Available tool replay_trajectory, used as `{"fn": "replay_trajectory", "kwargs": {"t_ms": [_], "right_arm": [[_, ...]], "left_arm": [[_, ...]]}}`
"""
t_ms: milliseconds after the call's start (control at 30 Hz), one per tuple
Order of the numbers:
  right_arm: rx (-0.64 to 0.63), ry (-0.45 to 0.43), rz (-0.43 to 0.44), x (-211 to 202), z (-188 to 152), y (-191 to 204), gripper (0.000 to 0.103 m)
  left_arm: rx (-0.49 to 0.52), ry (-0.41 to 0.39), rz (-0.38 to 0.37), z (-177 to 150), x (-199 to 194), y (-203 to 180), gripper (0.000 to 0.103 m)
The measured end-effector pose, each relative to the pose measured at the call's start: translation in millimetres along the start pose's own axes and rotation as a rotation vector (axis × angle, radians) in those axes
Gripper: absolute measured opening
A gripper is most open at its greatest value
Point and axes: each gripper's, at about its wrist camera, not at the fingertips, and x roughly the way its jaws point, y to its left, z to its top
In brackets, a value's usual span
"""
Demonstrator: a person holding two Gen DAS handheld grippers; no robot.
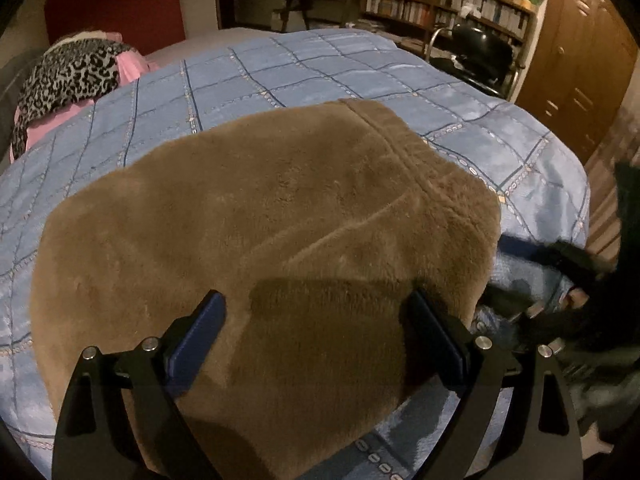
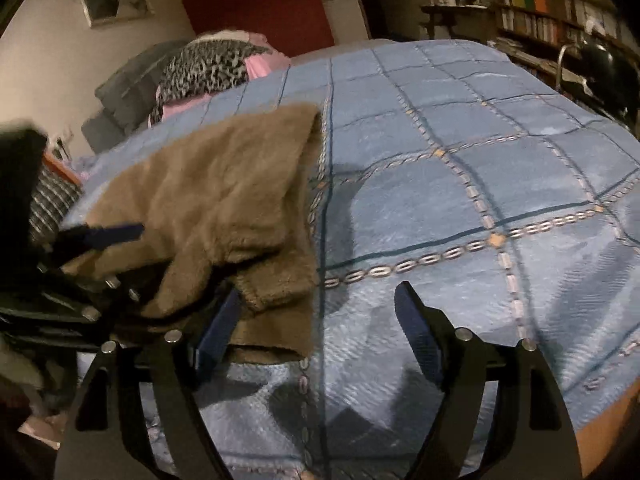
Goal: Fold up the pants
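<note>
The brown fleece pants (image 1: 272,248) lie folded in a compact pile on the blue checked bedspread (image 1: 280,76). My left gripper (image 1: 316,304) is open and hovers just above the pants, its blue pads either side of the near part. In the right wrist view the pants (image 2: 224,200) lie at the left, with the corner nearest me bunched up. My right gripper (image 2: 316,300) is open over the bedspread (image 2: 460,168), its left pad next to the pants' near right corner. The left gripper shows blurred in the right wrist view (image 2: 100,236), over the pants' left edge.
A leopard-print and pink garment (image 1: 76,76) lies at the bed's far left. A bookshelf (image 1: 440,4), a black chair (image 1: 480,56) and a wooden wardrobe (image 1: 580,60) stand beyond the bed. The bed's right edge (image 1: 584,200) drops off near my right gripper (image 1: 560,320).
</note>
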Motion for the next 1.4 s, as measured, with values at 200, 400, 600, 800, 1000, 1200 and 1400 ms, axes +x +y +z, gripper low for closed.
{"fn": "replay_trajectory", "kwargs": {"t_ms": [200,400,600,800,1000,1200,1400], "right_arm": [[0.17,-0.101,0.085,-32,31,-21,0.079],[0.088,-0.01,0.032,3,43,5,0.079],[0.099,0.068,-0.03,17,21,-4,0.079],[0.105,0.105,0.014,25,16,-4,0.079],[0.117,0.058,0.086,13,41,-1,0.079],[0.152,0.063,0.197,22,62,6,0.08],[0.159,0.182,0.234,63,65,8,0.08]], "left_arm": [[-0.003,-0.013,0.016,-6,-2,-4,0.092],[-0.002,-0.022,0.028,-12,-3,-7,0.092],[0.025,-0.025,0.021,-19,-6,-7,0.092],[-0.032,-0.056,0.023,-18,-31,13,0.092],[-0.139,-0.088,0.139,-17,-61,68,0.092],[-0.315,-0.073,0.151,-25,-70,129,0.094],[-0.489,-0.031,0.102,-41,-63,180,0.096]]}}
